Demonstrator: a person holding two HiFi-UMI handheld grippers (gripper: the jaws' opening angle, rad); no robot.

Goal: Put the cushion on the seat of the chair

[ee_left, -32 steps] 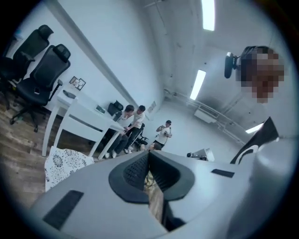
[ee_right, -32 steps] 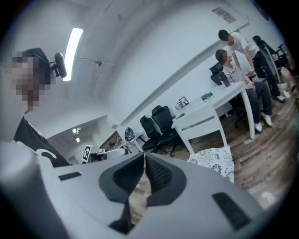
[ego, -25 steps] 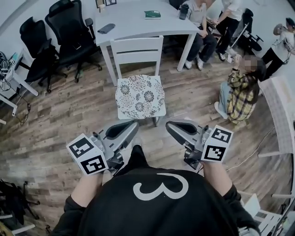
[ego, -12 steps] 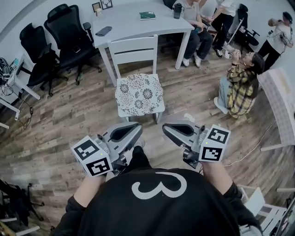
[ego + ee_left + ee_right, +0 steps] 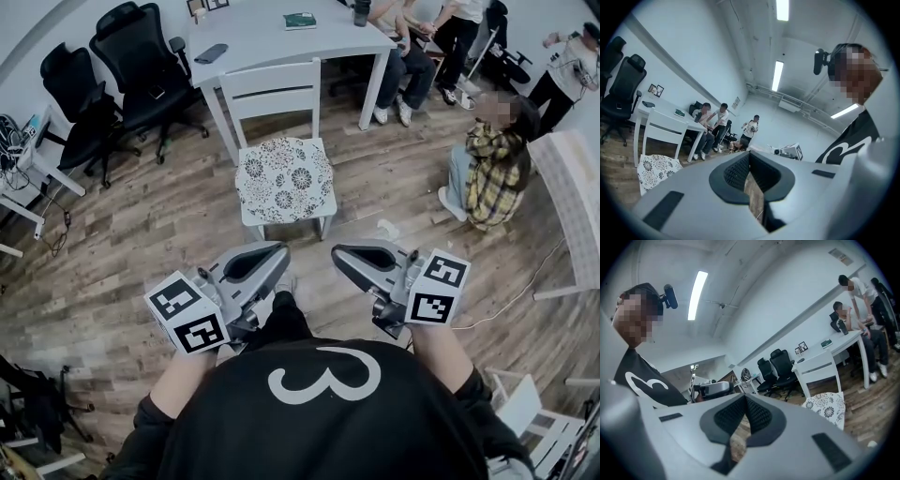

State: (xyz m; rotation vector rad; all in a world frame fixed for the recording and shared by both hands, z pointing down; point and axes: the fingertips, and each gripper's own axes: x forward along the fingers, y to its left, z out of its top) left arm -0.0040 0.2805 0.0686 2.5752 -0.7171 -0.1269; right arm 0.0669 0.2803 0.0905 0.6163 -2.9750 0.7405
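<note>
A: Item one, cushion [image 5: 284, 178]: patterned, lying flat on the seat of the white chair [image 5: 272, 94]; placement judged complete.
B: Noted; change since a second ago?
A: Chair and cushion now a little higher in the head view; cushion unmoved on the seat; both tools drawn back toward the body, well apart from the chair.
B: Left hand-held gripper [image 5: 277, 251]?
A: Jaws pressed together, nothing between them; pointed level toward the chair.
B: Right hand-held gripper [image 5: 337, 251]?
A: Likewise pressed together and empty; near the left one, tips facing.
B: Meaning for the task?
A: Probably finished; only the retreat left, no further grasp called for.
B: Surface and room?
A: Wood-plank floor [image 5: 141, 234], worn in look; white table [image 5: 272, 42] directly behind the chair, carrying a green book [image 5: 300, 20] and a dark flat object [image 5: 212, 53]; two black office chairs [image 5: 131, 66] at left; several people at right, one in a plaid shirt [image 5: 487, 178] low on the floor.
</note>
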